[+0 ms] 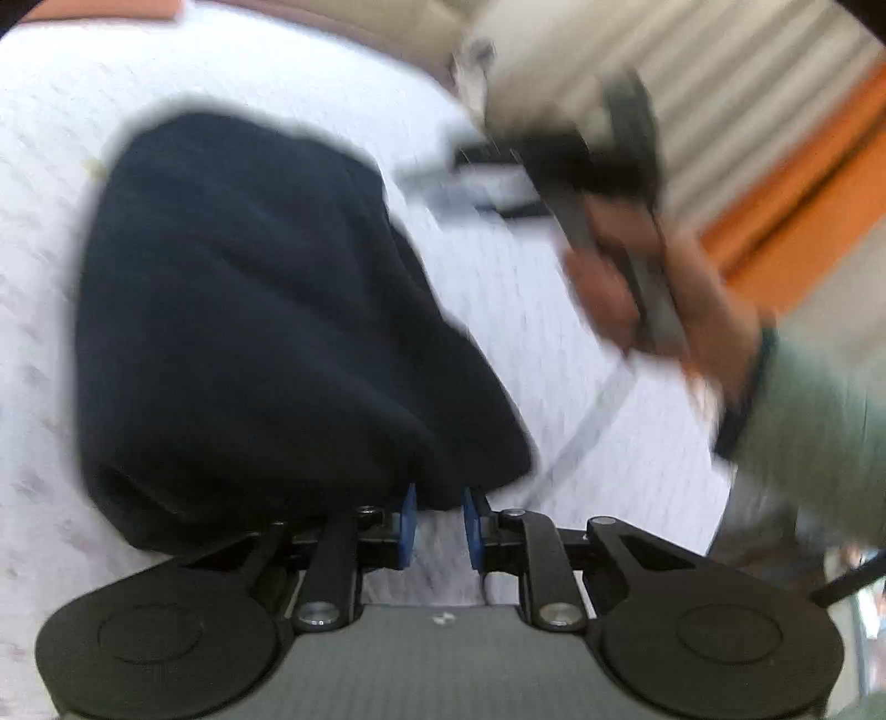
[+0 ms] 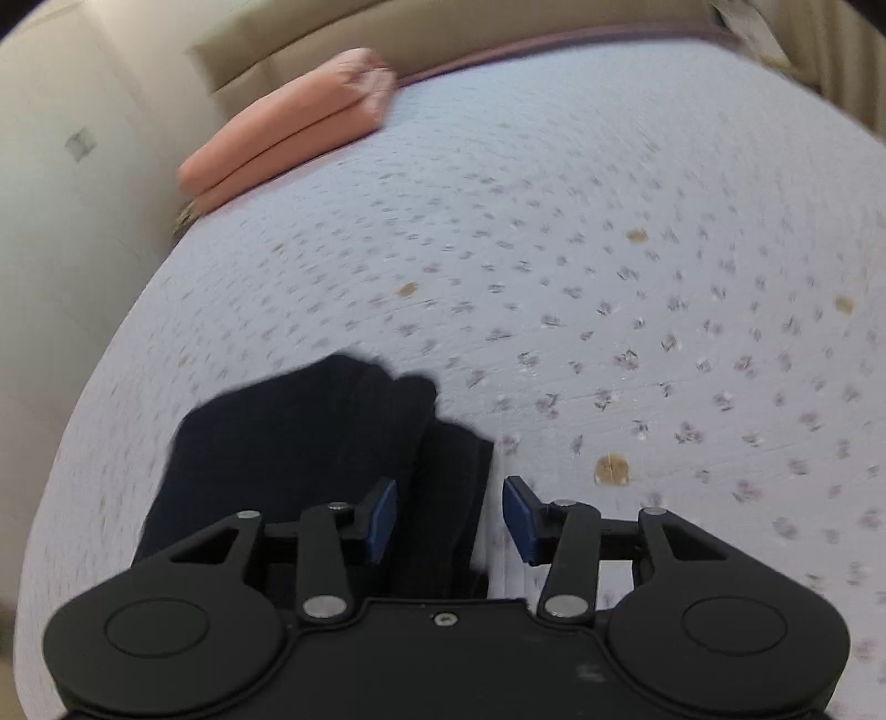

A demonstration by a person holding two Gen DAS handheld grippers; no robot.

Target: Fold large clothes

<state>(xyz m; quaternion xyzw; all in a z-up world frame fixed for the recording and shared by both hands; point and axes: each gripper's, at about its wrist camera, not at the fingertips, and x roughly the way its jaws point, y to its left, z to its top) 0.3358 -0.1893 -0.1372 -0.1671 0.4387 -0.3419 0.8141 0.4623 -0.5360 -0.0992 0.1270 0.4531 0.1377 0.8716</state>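
A dark navy garment lies folded into a thick bundle on the white flowered bedspread. My left gripper sits at the bundle's near edge, its blue pads slightly apart with bedspread showing between them, so it is open. In the right wrist view the same garment lies low and left. My right gripper hovers over the garment's right edge, open, with the pads clear of the cloth. The left wrist view shows the right gripper blurred, beyond the bundle, held by a hand.
A folded pink cloth lies at the bed's far left corner against a beige headboard. The bedspread stretches away right of the garment. A pale green sleeve and an orange band fill the right.
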